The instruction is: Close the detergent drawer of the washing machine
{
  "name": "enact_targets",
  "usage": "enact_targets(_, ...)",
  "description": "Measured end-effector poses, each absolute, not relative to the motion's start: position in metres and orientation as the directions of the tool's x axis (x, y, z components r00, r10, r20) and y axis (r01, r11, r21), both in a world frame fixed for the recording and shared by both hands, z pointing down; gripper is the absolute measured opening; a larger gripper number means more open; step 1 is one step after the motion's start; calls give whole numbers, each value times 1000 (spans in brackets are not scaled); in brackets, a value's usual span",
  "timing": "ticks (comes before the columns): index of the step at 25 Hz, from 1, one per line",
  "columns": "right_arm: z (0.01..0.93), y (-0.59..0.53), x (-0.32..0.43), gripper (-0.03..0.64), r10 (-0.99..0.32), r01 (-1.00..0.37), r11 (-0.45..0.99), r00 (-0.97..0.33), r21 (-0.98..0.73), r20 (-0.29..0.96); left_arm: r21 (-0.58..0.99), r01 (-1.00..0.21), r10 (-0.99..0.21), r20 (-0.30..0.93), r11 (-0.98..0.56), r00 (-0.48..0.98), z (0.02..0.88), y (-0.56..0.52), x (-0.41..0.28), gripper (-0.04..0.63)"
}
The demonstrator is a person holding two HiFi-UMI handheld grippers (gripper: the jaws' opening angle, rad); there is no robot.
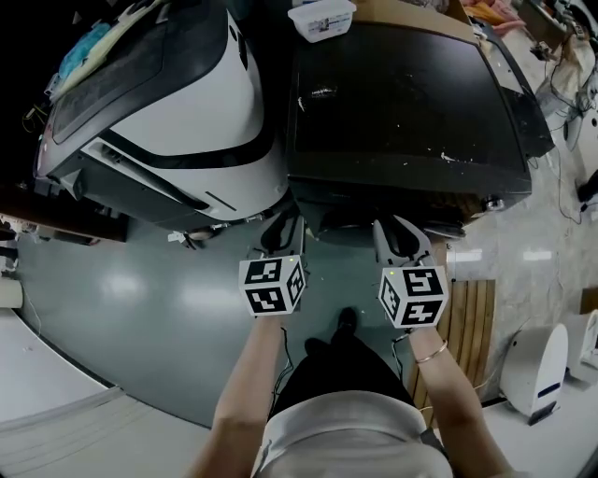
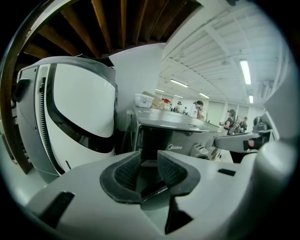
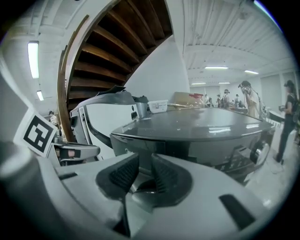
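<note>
Left gripper (image 2: 149, 172), foreground: its grey ribbed pads (image 2: 126, 171) stand partly apart with nothing between them. Right gripper (image 3: 139, 174): the pads sit closer together with a narrow gap showing, likewise empty. Both hover side by side just short of the front edge of the dark grey, glossy-topped washing machine (image 1: 402, 103), each pitched slightly downward.

Detergent drawer (image 2: 152, 138): probably the dark rectangular panel at the upper left of the machine's front, beside the maker's logo and straight ahead of the left gripper. The distorted view does not show how far it stands out.

Left of the machine stands a white appliance with a black curved band (image 1: 177, 103). A white plastic tub (image 1: 322, 19) rests near the machine's rear left corner.

Step in hand, by judgement: the approach. Closing should go best with the pads set flat against the drawer face near its centre, then pushed squarely along its slide. An off-centre push may jam it.
</note>
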State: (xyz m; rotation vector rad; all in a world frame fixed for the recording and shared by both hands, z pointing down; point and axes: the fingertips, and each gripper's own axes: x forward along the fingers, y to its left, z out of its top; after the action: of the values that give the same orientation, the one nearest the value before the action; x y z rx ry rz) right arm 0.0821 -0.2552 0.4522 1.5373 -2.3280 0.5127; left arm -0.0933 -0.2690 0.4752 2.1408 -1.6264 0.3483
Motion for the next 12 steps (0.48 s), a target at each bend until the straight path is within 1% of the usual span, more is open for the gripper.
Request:
enact_targets(6, 423, -225, 75, 85, -819, -892, 417, -453, -175, 352, 190, -951, -867, 395, -244, 302, 453, -245, -90, 81)
enact_targets(8, 414, -216, 75, 69, -824, -888, 422, -460, -183, 332, 193, -948, -870, 383, -254, 311, 447, -236, -88, 72)
enact_targets(12, 399, -200, 76, 66, -834, -883, 426, -468, -198, 291, 192, -944, -875, 360, -269, 323, 437, -218, -84, 53)
